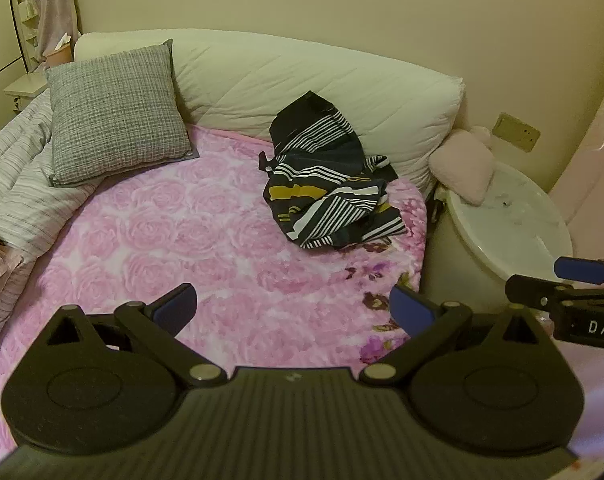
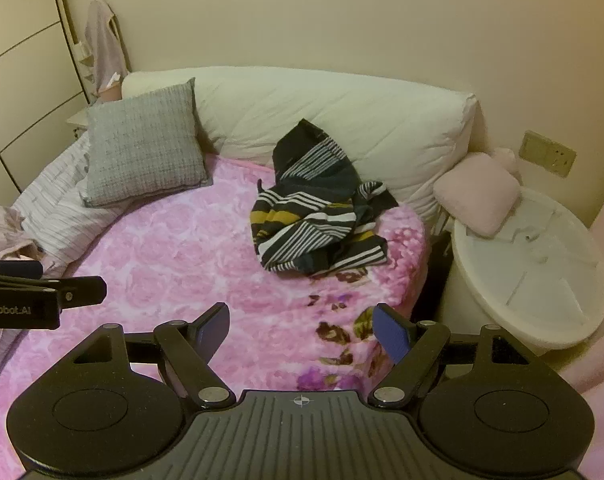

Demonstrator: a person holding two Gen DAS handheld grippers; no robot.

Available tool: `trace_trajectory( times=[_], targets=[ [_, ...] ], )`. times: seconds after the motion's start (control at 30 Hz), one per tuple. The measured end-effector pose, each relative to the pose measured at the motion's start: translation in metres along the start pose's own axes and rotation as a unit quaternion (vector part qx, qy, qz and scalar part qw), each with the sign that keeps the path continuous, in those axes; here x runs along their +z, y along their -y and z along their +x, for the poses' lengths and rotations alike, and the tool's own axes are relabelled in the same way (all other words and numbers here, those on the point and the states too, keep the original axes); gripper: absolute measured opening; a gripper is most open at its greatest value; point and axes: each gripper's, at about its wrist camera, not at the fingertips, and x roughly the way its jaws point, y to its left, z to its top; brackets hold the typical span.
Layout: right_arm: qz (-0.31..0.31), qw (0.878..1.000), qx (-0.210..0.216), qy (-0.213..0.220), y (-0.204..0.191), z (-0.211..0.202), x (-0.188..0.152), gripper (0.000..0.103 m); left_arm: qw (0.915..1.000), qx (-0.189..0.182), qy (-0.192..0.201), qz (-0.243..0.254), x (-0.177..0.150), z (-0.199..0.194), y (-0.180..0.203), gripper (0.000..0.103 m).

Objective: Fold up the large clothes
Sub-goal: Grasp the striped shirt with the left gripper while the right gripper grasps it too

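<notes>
A crumpled dark garment (image 1: 328,184) with white and mustard stripes lies in a heap on the pink rose-patterned blanket (image 1: 189,240), its top leaning on the white bolster. The same garment (image 2: 318,216) shows in the right wrist view, on the blanket (image 2: 205,248). My left gripper (image 1: 293,308) hovers over the near part of the blanket, well short of the garment, jaws wide apart with nothing between them. My right gripper (image 2: 302,328) is likewise open and empty, near the blanket's right edge. Each gripper shows at the edge of the other's view.
A grey checked cushion (image 1: 117,116) leans on the long white bolster (image 1: 310,80) at the back. A striped duvet (image 1: 25,184) lies bunched at the left. To the right of the bed stands a round white side table (image 2: 542,268) bearing a small pink pillow (image 2: 478,196).
</notes>
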Motion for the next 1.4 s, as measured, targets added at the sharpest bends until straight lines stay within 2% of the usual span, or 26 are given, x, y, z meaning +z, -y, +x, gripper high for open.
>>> trace_trajectory(
  times=[0.37, 0.6, 0.77, 1.03, 1.23, 1.4],
  targets=[
    [0.010, 0.999, 0.019, -0.044, 0.037, 0.067, 0.028, 0.076, 0.9986, 0.001, -0.050, -0.016, 0.030, 0.074, 0.000, 0.101],
    [0.058, 0.993, 0.039, -0.091, 0.077, 0.139, 0.048, 0.075, 0.9973, -0.005, -0.068, -0.027, 0.047, 0.141, 0.002, 0.101],
    [0.097, 0.989, 0.043, -0.104, 0.107, 0.191, 0.061, 0.075, 0.9973, 0.007, -0.071, -0.013, 0.066, 0.198, 0.008, 0.097],
    [0.202, 0.973, 0.065, -0.089, 0.162, 0.277, 0.091, 0.075, 0.9966, 0.012, -0.079, -0.017, 0.095, 0.293, 0.008, 0.094],
    [0.261, 0.958, 0.075, -0.097, 0.195, 0.346, 0.104, 0.075, 0.9956, 0.021, -0.090, -0.017, 0.108, 0.361, 0.003, 0.092],
    [0.328, 0.935, 0.081, -0.105, 0.215, 0.399, 0.103, 0.075, 0.9933, 0.023, -0.107, -0.039, 0.115, 0.417, -0.011, 0.092]
  ],
)
